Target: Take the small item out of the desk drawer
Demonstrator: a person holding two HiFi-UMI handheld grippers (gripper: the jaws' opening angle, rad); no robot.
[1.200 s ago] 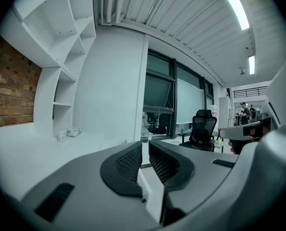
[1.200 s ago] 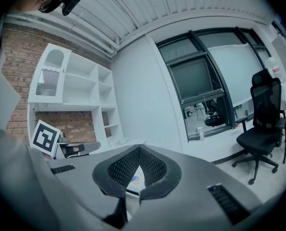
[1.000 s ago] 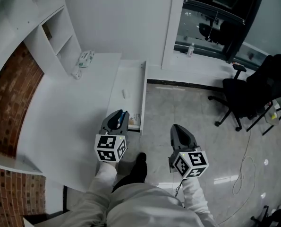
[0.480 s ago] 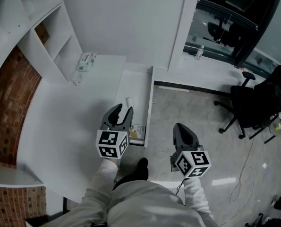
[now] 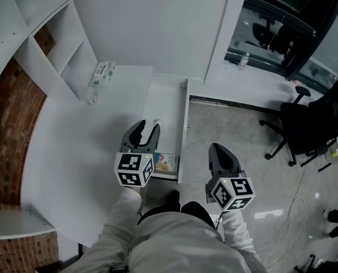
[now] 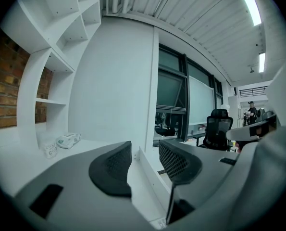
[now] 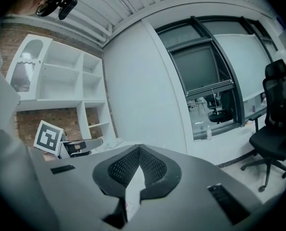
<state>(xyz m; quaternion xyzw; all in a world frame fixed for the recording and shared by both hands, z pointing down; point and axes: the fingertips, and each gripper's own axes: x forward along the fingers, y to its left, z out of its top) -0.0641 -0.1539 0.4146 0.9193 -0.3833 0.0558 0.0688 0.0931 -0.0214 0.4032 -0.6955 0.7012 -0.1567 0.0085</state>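
The drawer [image 5: 184, 131] stands pulled out from the right edge of the white desk [image 5: 72, 147], its long side running away from the person. The left gripper [image 5: 147, 128] hangs over the drawer's near half. Its jaws are spread and opening, and nothing sits between them. In the left gripper view the same gripper [image 6: 143, 150] shows only the drawer's bare white floor and its side wall through the gap.

The small white item [image 5: 156, 120] lies on the drawer floor about midway along it. It is just beyond the tip of the left gripper's right-hand jaw; whether it touches that tip cannot be told. A printed card [image 5: 169, 162] lies flat at the drawer's near end, beside the left gripper's marker cube [image 5: 134, 169].

The right gripper [image 5: 218, 148] is held over the grey floor to the right of the drawer, well apart from it. Its jaws are pressed together at the tips and hold nothing, as the right gripper view [image 7: 139, 150] shows plainly.

At the desk's far edge, near the white shelving [image 5: 55, 44], lies a green-and-white packet [image 5: 102, 73]. A small clear object [image 5: 91, 98] sits just in front of it. A black office chair [image 5: 319, 115] stands on the floor to the right.
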